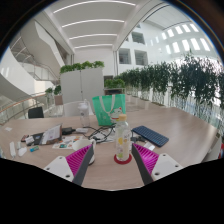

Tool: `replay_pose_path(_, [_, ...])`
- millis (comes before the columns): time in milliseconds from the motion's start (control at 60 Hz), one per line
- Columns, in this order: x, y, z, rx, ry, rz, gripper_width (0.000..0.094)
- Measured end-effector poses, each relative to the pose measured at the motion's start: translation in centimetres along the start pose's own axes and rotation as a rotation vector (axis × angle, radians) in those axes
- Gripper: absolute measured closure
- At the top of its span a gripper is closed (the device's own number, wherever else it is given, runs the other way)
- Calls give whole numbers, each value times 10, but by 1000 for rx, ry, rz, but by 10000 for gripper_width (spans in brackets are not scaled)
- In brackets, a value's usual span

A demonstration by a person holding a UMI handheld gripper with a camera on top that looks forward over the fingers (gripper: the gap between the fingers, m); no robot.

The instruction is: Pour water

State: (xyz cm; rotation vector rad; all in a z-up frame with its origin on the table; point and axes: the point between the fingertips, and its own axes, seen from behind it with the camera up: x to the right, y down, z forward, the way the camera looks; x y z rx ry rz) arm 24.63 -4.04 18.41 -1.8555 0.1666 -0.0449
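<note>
A clear plastic bottle (pixel 122 140) with a light label stands upright on a round red coaster (pixel 122 157) on the wooden table (pixel 180 130). It stands just ahead of my gripper (pixel 111 160), between the two fingers with a gap at each side. The fingers, with their magenta pads (pixel 80 159), are open and hold nothing. A white cup-like thing (pixel 52 133) sits to the left of the bottle.
A green mesh basket (pixel 108 108) stands beyond the bottle. A dark notebook or tablet (pixel 151 135) lies to the right. Cables and small items (pixel 62 138) lie to the left. A hedge of plants (pixel 170 82) and a white cabinet (pixel 80 88) stand behind the table.
</note>
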Motion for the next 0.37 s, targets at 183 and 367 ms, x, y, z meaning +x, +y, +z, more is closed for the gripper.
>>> replay_pose_path(183, [-38,-32,-102,20,62,5,96])
replay_pose_path(367, [-92,-44,-186,32,43,2,98])
